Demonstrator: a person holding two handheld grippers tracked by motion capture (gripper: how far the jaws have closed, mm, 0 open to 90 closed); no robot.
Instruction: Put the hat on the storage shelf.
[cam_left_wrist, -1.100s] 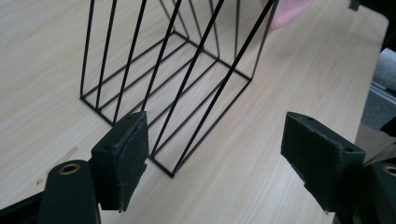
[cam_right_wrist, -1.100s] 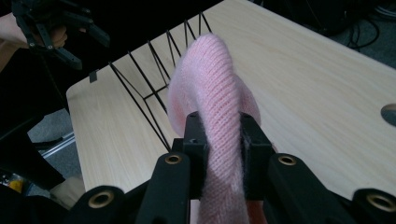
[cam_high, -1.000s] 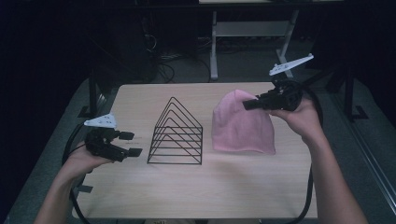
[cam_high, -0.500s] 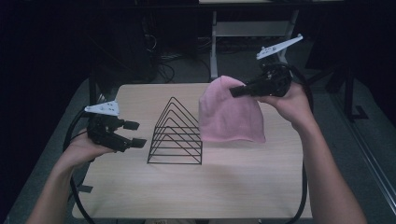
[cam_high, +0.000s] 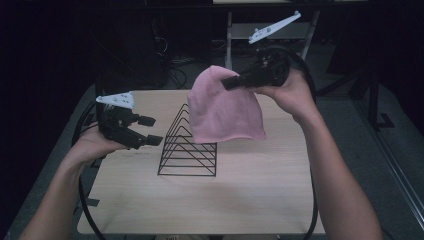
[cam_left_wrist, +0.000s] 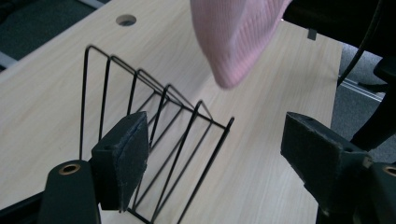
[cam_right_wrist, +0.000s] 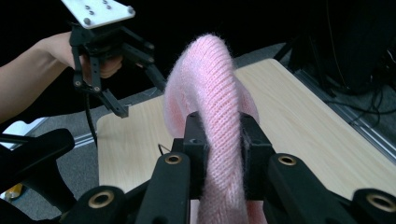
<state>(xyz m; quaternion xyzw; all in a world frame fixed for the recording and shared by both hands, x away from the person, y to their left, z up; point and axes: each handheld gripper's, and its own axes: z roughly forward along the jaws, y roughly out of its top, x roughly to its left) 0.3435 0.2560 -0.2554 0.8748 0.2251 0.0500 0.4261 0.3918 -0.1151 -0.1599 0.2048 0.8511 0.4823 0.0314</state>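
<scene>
Lifting a pink knit beanie (cam_high: 225, 111) clear of the wooden table (cam_high: 210, 200).
The right gripper (cam_high: 231, 83) pinches the beanie's crown, now carried higher and leftward above the black wire rack (cam_high: 189, 150). The left gripper (cam_high: 154, 131), risen too, hovers beside the rack, jaws spread and empty.

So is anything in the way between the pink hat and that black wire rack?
Nothing visible. The right tool holds the pink hat in the air above the wire rack, and the open left tool waits off to the side.
</scene>
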